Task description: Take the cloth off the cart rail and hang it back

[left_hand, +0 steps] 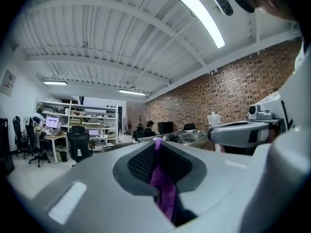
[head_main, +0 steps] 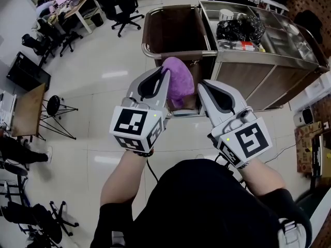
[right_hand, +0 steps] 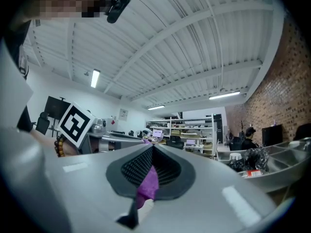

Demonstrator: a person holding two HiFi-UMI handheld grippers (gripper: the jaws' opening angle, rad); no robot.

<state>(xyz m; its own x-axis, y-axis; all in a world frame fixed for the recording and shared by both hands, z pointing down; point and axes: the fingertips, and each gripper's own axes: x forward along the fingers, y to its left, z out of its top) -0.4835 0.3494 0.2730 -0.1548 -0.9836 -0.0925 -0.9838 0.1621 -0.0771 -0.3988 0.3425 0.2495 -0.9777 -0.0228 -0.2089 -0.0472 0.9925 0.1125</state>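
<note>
at the far left of the head view, office chairs (head_main: 121,6) stand on the pale floor. nearer, the left gripper (head_main: 163,75) is held up with its tips at the left edge of the purple cloth (head_main: 179,82). the head view hides the pinch behind the gripper's shell, but the left gripper view shows the two jaws nearly together, squeezing a fold of cloth between the ribbed pads. the cloth hangs bunched in the air between both grippers, in front of the brown end bin of the cart (head_main: 269,68) and just below its chrome rail (head_main: 176,52); whether it touches the rail i cannot tell. the right gripper (head_main: 203,87) meets the cloth's right edge. only the right gripper view shows its jaws pressed tight on a thin purple corner, with the left gripper's marker cube (right_hand: 75,123) off to one side. furthest right, the cart's steel top carries a black bag (head_main: 240,29)
</note>
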